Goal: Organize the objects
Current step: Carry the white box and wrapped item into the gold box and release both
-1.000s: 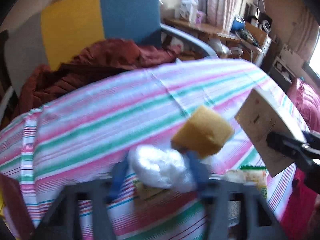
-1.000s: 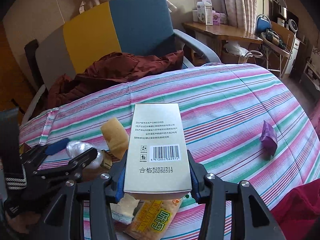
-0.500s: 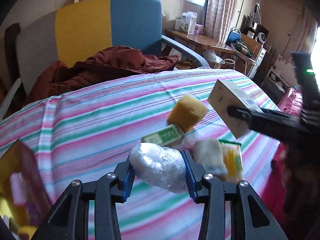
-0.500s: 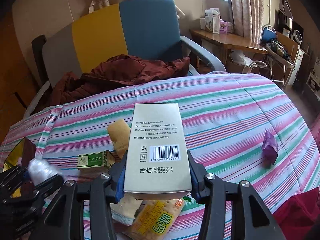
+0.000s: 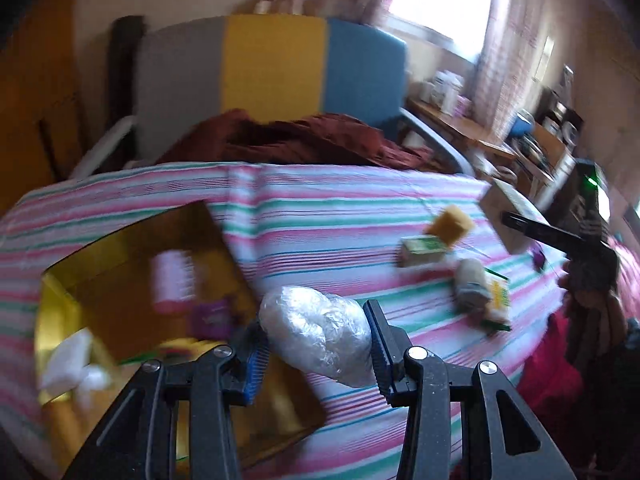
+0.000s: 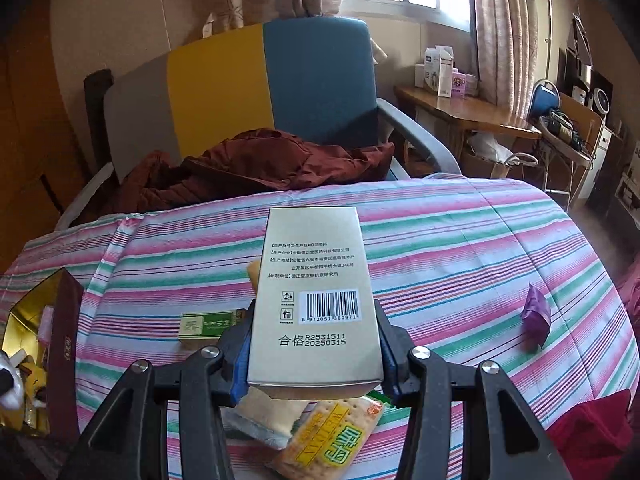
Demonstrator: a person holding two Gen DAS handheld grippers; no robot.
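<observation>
My left gripper (image 5: 316, 338) is shut on a crumpled clear plastic bundle (image 5: 316, 336), held at the right rim of an open gold-lined box (image 5: 120, 280) with several small items inside. My right gripper (image 6: 316, 344) is shut on a pale beige carton (image 6: 316, 296) with a barcode, held above the striped bedspread (image 6: 460, 248). Under it lie a cracker packet (image 6: 332, 440) and a pale cloth roll (image 6: 264, 412). A green box (image 6: 208, 324) and a yellow sponge (image 5: 452, 224) lie just beyond. The same carton (image 5: 504, 212) shows far right in the left wrist view.
A purple wrapper (image 6: 536, 316) lies alone at the right of the bedspread. A maroon jacket (image 6: 256, 168) is heaped on the grey, yellow and blue armchair (image 6: 264, 80) behind. The gold box (image 6: 36, 320) sits at the left edge. A wooden desk (image 6: 460, 116) stands by the window.
The left gripper has swung left with the plastic bundle, away from the pile of items, until the gold box came beneath it. The right gripper has risen slightly, still holding the carton.
</observation>
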